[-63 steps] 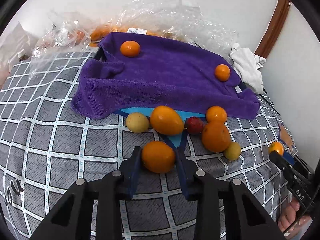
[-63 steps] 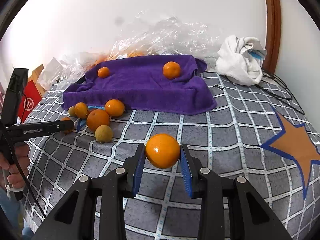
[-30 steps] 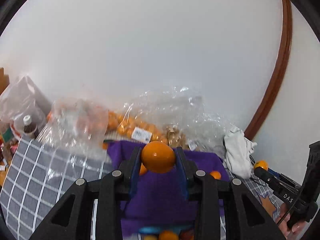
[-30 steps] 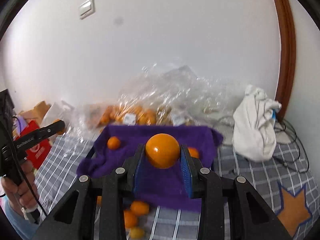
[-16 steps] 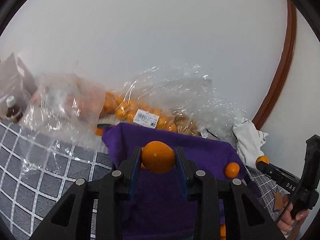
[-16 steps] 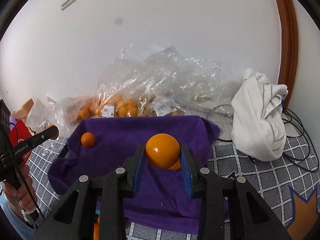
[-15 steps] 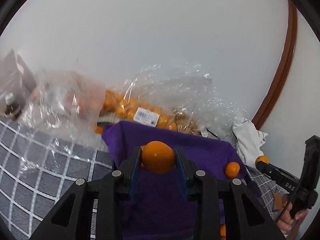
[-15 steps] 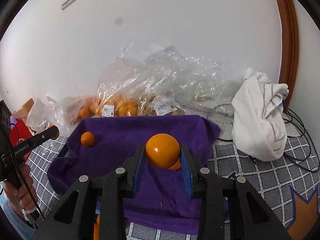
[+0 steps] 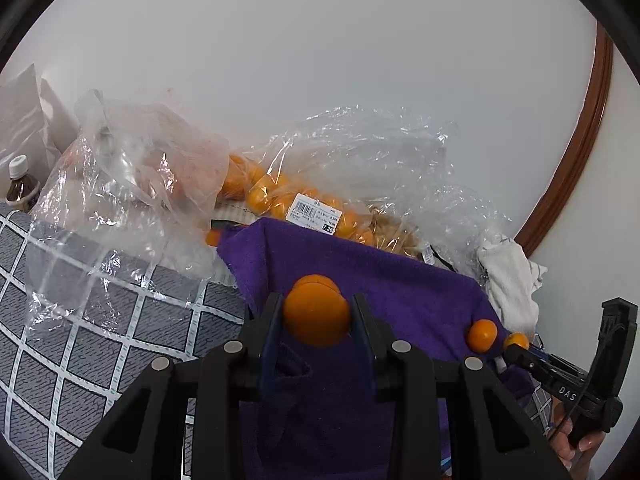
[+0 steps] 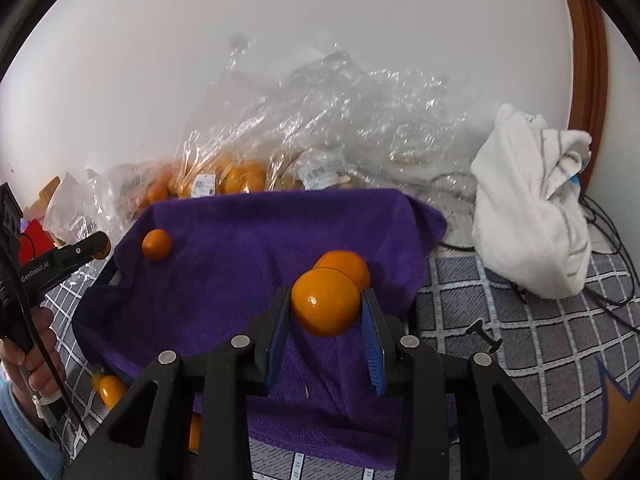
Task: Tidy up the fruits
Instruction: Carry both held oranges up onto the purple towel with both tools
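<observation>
My left gripper (image 9: 316, 320) is shut on an orange (image 9: 317, 317) above the purple towel (image 9: 400, 292), right in front of another orange (image 9: 316, 280) lying there. A small orange (image 9: 482, 335) lies at the towel's right edge. My right gripper (image 10: 326, 314) holds a second orange (image 10: 325, 302), though its jaws look slightly parted around it, above the towel (image 10: 248, 256), beside a resting orange (image 10: 348, 264). A small orange (image 10: 156, 244) lies at the towel's far left. Loose fruit (image 10: 110, 390) lies below the towel's near edge.
Clear plastic bags with oranges (image 9: 280, 196) lie along the wall behind the towel. A white cloth (image 10: 528, 208) and black cables (image 10: 600, 300) lie to the right. A bottle (image 9: 18, 186) stands far left. The checked grey cover (image 9: 80, 340) surrounds the towel.
Both grippers have come lower and closer over the purple towel, each still carrying its orange. The right gripper's jaws look a little wider around its orange.
</observation>
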`<state>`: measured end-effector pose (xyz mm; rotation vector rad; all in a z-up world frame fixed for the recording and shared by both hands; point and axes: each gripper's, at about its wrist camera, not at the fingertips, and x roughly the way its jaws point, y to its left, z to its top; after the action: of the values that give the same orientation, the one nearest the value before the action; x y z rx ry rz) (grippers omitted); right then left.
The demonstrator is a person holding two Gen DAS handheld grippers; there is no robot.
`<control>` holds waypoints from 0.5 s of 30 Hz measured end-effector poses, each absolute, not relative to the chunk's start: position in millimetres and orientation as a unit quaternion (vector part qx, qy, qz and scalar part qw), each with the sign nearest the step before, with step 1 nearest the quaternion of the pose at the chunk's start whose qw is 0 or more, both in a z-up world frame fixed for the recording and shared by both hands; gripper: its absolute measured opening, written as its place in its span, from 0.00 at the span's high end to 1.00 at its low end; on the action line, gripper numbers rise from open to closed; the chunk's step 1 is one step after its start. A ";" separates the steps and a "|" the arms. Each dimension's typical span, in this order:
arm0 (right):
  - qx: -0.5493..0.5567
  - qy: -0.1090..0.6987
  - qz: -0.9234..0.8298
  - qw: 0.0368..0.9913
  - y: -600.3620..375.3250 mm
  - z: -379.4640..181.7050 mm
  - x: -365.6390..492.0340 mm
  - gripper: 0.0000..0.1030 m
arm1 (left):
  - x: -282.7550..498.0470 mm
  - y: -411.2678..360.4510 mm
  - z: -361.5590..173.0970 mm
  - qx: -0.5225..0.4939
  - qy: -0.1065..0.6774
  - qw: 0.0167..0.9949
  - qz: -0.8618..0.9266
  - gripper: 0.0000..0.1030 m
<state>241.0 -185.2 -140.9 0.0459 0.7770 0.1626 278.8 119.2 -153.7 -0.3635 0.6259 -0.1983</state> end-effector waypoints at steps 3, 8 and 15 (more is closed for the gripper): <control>0.021 0.393 0.078 0.916 -184.7 -149.2 244.8 0.67 | 281.9 117.7 -157.2 -0.178 0.312 0.928 -0.101 0.69; 0.013 0.405 0.078 0.911 -180.3 -157.0 248.3 0.66 | 282.8 115.1 -159.7 -0.175 0.317 0.926 -0.103 0.69; -0.002 0.421 0.080 0.903 -173.5 -167.4 251.9 0.66 | 286.8 98.9 -165.0 -0.154 0.342 0.921 -0.101 0.69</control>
<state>251.9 -173.5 -167.4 -0.0043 0.8704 0.1662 286.8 98.9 -165.0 -0.3154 0.7032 -0.2076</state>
